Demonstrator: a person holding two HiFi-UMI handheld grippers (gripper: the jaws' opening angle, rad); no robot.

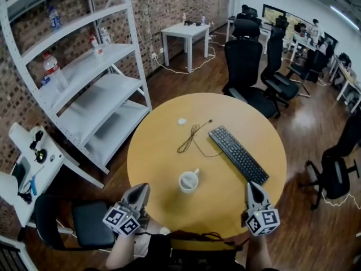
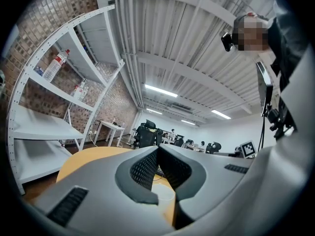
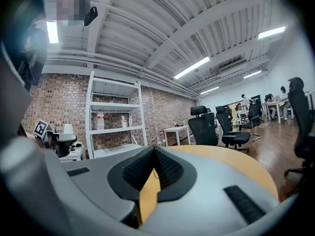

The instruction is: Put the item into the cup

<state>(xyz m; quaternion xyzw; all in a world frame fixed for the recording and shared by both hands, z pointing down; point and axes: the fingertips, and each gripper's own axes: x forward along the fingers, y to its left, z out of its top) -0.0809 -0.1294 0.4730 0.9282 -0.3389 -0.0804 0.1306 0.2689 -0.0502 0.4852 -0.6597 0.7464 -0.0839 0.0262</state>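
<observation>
A white cup point(image 1: 189, 180) with a handle stands on the round yellow table point(image 1: 163, 151), toward its near edge. A small white item point(image 1: 182, 121) lies farther back on the table, beside a thin dark cable point(image 1: 192, 137). My left gripper point(image 1: 142, 188) hovers at the near left edge of the table, shut with nothing between its fingers; in the left gripper view the cup point(image 2: 165, 196) shows just beyond the closed tips point(image 2: 157, 149). My right gripper point(image 1: 251, 185) sits at the near right edge, also shut and empty point(image 3: 154, 149).
A black keyboard point(image 1: 238, 154) lies diagonally on the right half of the table. White shelving point(image 1: 90, 78) with bottles stands to the left, and a white side table point(image 1: 34, 162) is nearer. Black office chairs point(image 1: 245, 66) stand beyond the table and another point(image 1: 335, 174) to the right.
</observation>
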